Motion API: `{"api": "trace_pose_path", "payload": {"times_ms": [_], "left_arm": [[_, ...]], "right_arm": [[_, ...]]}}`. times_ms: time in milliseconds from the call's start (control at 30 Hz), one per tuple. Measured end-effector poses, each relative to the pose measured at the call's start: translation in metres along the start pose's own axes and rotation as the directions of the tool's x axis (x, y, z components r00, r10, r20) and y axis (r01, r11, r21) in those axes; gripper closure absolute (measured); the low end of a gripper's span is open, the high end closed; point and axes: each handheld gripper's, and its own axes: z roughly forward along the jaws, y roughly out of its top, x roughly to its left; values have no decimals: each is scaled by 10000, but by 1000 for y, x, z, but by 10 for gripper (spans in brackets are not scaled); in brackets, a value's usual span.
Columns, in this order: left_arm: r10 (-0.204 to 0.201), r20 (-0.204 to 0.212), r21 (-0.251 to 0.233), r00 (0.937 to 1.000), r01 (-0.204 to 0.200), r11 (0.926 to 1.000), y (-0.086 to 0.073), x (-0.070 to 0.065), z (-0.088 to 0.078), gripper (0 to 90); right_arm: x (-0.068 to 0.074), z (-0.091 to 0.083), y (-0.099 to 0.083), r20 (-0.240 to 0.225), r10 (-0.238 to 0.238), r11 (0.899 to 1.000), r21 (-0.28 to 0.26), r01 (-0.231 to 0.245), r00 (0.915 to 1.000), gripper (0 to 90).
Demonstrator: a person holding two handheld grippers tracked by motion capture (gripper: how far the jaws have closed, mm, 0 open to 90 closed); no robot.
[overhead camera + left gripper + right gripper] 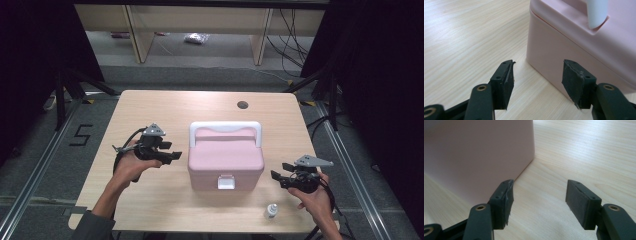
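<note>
The pink box [226, 162] sits shut at the middle of the table [165, 105], its white handle [225, 128] lying back on the lid and its white latch [226, 182] facing the person. The left gripper [174, 156] hangs just off the box's left side, the right gripper [275, 178] just off its right side near the front corner. Both stand well open with nothing between the jaws; in the left gripper view the box wall [554, 52] lies straight ahead of the pads, and in the right gripper view the box [479, 152] is ahead and to one side.

Judged from this, the work is a two-sided approach to the box, and several things could spoil it. The walls are smooth and wider than either opening, so a pinch on a wall would likely slip off. If one gripper meets the box before the other, the box may slide or turn on the bare wood. A push low on one side could tip it. The small bottle [271, 210] stands near the table's front edge, close to the right hand [312, 197]; a careless sweep of that hand or its cable could knock it over or off the table.
</note>
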Motion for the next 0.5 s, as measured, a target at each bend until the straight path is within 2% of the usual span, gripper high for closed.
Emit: {"api": "trace_pose_path", "payload": {"times_ms": [33, 67, 100, 133, 233, 267, 300, 333, 367, 467, 500], "left_arm": [[167, 4, 78, 9999, -167, 9998, 2, 1, -3, 411], [164, 113, 135, 9998, -166, 9998, 7, 4, -8, 398], [164, 113, 135, 9998, -166, 9998, 7, 4, -8, 388], [176, 172, 176, 9997, -179, 9997, 9, 5, -10, 379], [212, 239, 322, 9995, -220, 9992, 15, 8, -14, 351], [225, 274, 356, 9994, -235, 9991, 17, 8, -15, 351], [298, 351, 520, 9989, -316, 9981, 20, 9, -15, 329], [321, 342, 519, 9989, -338, 9981, 22, 9, -16, 319], [321, 342, 519, 9989, -338, 9981, 22, 9, -16, 312], [345, 472, 633, 9983, -375, 9973, 28, 8, -15, 281], [345, 472, 633, 9983, -375, 9973, 28, 8, -15, 274]], "right_arm": [[0, -1, 0, -10, 43, 10000, 29, -43, 10000, 398], [3, -2, -2, -187, 464, 9989, 67, -463, 9987, 393], [3, -2, -3, -162, 423, 9991, -54, -424, 9990, 390], [1, -2, -3, -94, 171, 9999, -20, -172, 9998, 387], [1, -2, -4, -5, 123, 9999, 59, -123, 9999, 380], [3, -2, -4, -167, 468, 9986, 249, -464, 9988, 377], [4, -1, -6, -137, 645, 9973, 351, -639, 9978, 372], [0, -1, -6, -13, 179, 9996, 203, -179, 9998, 369], [3, -1, -7, -69, 574, 9977, 355, -571, 9983, 365], [2, -1, -8, -50, 498, 9981, 369, -496, 9987, 360], [0, -1, -8, 47, 164, 9993, 336, -165, 9999, 359]]}}
